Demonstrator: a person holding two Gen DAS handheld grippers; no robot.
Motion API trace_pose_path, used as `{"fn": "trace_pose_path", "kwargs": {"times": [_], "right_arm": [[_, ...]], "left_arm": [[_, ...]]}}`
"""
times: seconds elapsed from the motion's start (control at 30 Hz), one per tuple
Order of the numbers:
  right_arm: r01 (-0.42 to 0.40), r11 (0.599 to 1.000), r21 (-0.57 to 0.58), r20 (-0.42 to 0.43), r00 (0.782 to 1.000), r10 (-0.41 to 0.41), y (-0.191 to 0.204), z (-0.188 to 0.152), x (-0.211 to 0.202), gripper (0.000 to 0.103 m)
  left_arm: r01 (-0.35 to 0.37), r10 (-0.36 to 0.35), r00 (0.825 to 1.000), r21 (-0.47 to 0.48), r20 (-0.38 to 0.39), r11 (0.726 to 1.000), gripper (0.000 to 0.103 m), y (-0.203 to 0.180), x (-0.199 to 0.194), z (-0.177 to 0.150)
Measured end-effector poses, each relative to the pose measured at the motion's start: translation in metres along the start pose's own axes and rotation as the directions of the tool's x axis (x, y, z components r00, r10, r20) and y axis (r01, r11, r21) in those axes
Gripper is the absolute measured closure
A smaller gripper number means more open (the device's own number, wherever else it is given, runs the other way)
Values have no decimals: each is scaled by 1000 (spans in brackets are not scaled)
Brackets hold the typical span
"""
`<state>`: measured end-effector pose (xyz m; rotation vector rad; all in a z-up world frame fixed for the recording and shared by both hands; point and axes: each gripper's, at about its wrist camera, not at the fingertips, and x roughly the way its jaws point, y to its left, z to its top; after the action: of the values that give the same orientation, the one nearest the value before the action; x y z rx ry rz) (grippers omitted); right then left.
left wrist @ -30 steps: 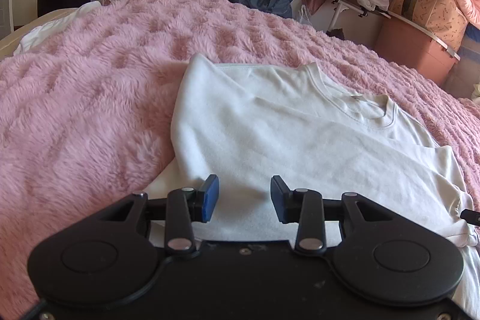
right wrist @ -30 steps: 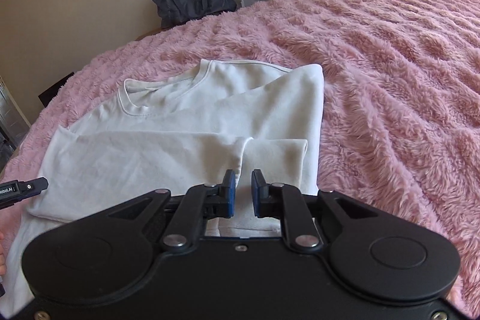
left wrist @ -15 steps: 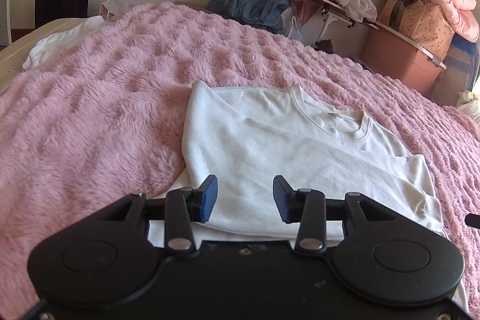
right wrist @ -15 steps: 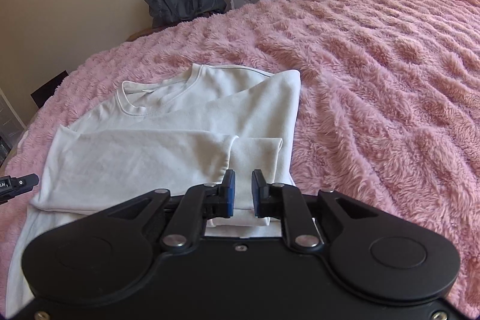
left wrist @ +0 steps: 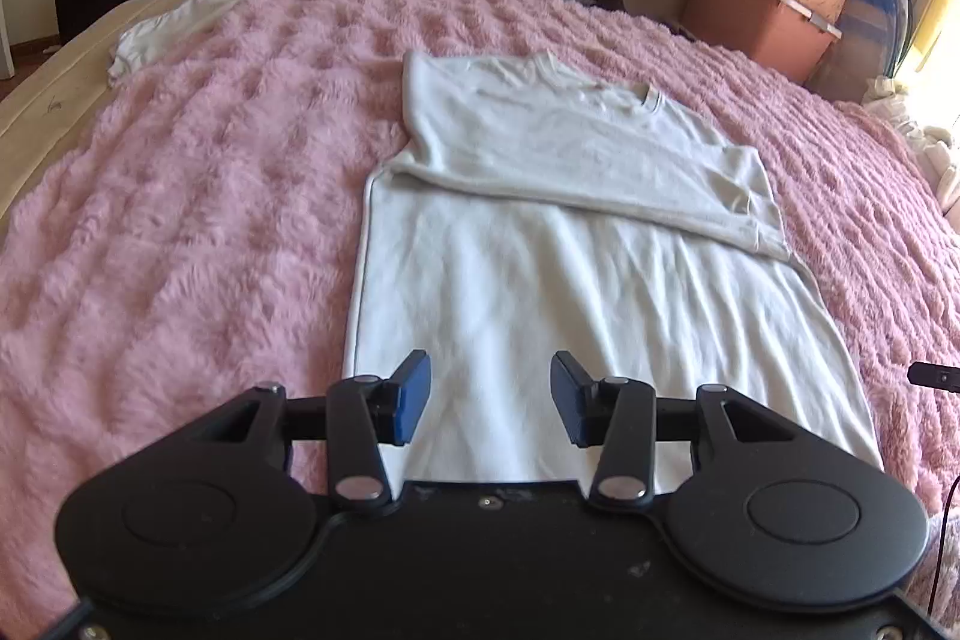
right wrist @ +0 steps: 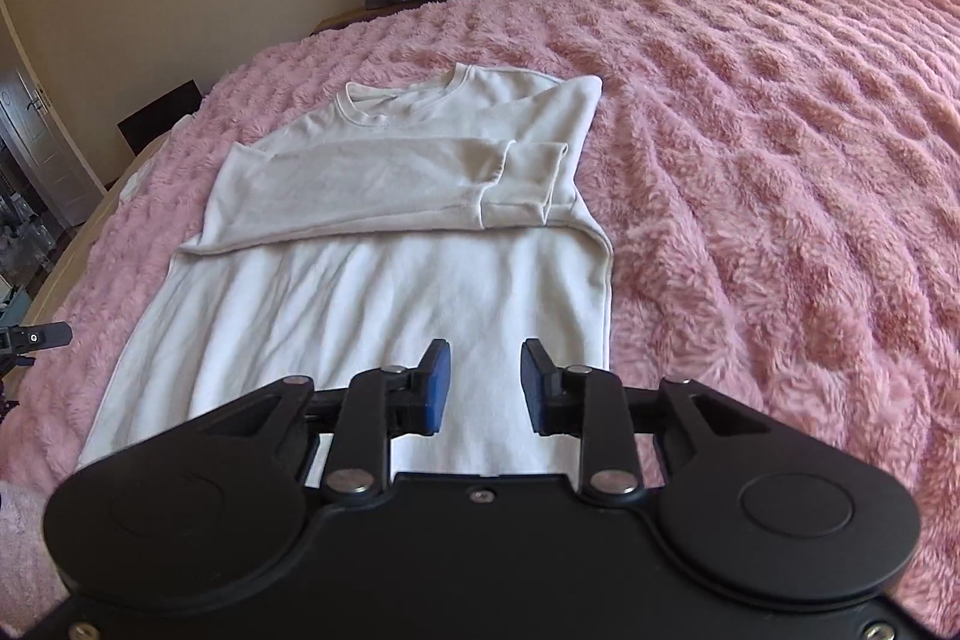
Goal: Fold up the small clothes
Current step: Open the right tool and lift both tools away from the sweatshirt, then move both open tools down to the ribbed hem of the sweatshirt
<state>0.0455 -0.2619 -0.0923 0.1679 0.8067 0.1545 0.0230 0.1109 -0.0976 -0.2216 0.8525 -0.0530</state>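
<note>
Now, with both sleeves crossed over the white shirt (left wrist: 576, 280) lying mid-frame on the bed (left wrist: 180, 220), its hem corners should be pinched evenly by the left gripper (left wrist: 490, 394) and right gripper (right wrist: 485, 382), whose fingers are held open and empty.

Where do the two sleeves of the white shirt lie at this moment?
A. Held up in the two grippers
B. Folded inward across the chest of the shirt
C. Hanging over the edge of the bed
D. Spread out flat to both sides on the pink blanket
B: both sleeves lie folded across the chest of the white shirt, and the left gripper and right gripper are open and empty.
</note>
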Motion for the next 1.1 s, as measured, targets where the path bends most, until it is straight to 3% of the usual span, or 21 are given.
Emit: {"fn": "trace_pose_path", "kwargs": {"times": [0.17, 0.33, 0.47, 0.57, 0.77, 1.1], "right_arm": [[60, 998, 19, -137, 989, -56, -3, -45, -10, 65], [118, 993, 17, -234, 966, -111, -9, -72, -9, 61], [133, 991, 24, -272, 955, -122, -12, -79, -9, 56], [140, 990, 23, -292, 948, -127, -14, -82, -9, 53], [125, 991, 51, -337, 936, -101, -19, -87, -3, 52], [117, 988, 100, -379, 923, -70, -23, -89, 8, 52]], "left_arm": [[-30, 24, 995, -56, -95, 998, 56, 16, 2, -38], [-70, 50, 986, -120, -158, 990, 56, 34, 7, -54], [-121, 83, 964, -139, -254, 983, 56, 44, 16, -54], [-107, 53, 952, -165, -303, 981, 56, 51, 22, -59], [-90, 17, 940, -200, -340, 976, 61, 56, 28, -64], [-70, 0, 931, -180, -365, 981, 64, 50, 36, -63]]}}
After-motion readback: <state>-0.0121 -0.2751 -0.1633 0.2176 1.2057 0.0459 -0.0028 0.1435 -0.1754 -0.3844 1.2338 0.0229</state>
